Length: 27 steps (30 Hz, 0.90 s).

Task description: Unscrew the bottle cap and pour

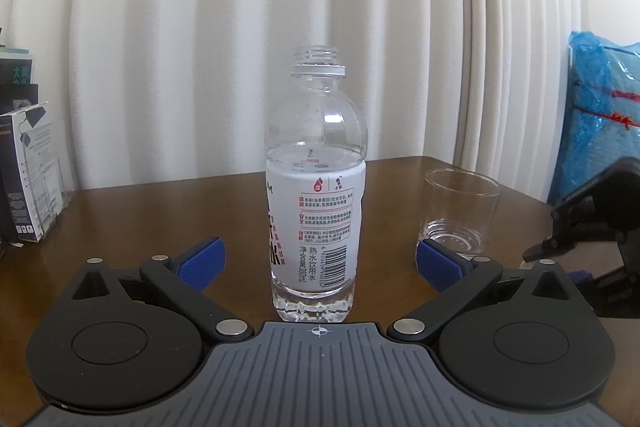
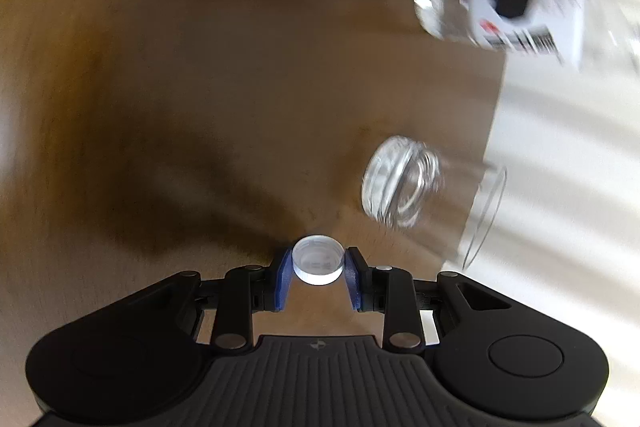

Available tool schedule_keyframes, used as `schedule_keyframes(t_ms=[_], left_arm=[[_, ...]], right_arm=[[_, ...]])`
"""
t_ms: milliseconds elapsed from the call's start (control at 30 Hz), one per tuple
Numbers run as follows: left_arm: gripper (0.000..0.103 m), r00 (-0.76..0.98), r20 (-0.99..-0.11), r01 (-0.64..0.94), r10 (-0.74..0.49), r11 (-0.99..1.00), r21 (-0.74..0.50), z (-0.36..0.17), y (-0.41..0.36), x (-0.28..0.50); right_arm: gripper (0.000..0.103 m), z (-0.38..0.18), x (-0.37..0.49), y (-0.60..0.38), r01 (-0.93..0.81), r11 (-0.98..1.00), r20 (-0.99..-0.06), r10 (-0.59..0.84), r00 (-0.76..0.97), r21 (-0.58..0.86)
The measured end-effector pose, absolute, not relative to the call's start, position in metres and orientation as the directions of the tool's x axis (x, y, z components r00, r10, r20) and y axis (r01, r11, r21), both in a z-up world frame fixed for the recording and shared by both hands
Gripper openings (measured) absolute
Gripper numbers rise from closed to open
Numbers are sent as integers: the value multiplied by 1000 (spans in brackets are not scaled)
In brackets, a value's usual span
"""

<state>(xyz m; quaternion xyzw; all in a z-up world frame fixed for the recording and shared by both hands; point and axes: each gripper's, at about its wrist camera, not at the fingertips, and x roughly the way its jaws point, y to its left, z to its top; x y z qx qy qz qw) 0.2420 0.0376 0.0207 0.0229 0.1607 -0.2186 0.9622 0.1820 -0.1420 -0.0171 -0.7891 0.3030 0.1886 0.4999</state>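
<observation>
At table centre, left view: bottle (image 1: 316,187) upright on wood table (image 1: 140,219), cap off, bare threaded neck, white ring below threads. Clear, water up to label top, white label with red boxes and barcode. Standing between left gripper (image 1: 318,261) fingers, blue pads (image 1: 204,261) well apart on both sides, not touching bottle. Jaws wide, holding nothing.

Right of bottle, apart from it: glass (image 1: 460,211), upright, looks empty, just behind right blue pad. Far right edge: part of black right gripper body, low over table.

In right view: cap (image 2: 318,259) pinched between right gripper (image 2: 318,273) blue pads (image 2: 283,279), open side facing camera, ribbed white rim visible. Jaws narrow, clamped on cap. Camera pointing down at table (image 2: 200,67), view motion-blurred. Glass (image 2: 404,183) seen from near the base, lying diagonally in frame through fisheye, just up-right of cap, not touching. Bottle (image 2: 500,15) at upper right, blurred, barcode label visible, black left gripper finger across it in frame; contact from this view: cannot tell.

Around: white pleated curtain (image 1: 280,27) behind table. Boxes (image 1: 28,183) stacked at left table edge. Blue plastic bag (image 1: 600,115) at right, off table.
</observation>
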Motion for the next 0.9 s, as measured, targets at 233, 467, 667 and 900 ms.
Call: schedule_keyframes(t_ms=[233,467,667,900], left_arm=[[103,852,-320,430,-415,903,-26,21,38,241],[103,853,-320,426,-411,904,-26,21,37,239],[103,856,-318,420,-407,907,-31,22,38,239],[103,857,-319,418,-405,908,-31,23,37,237]], right_arm=[[33,-22,166,-141,-651,-407,-600,-264,756,-641],[40,-20,153,-145,-650,-440,-621,-231,749,-619],[40,17,177,-157,-686,-101,-663,-188,725,-721],[40,58,226,-209,-522,725,-713,61,699,-449]])
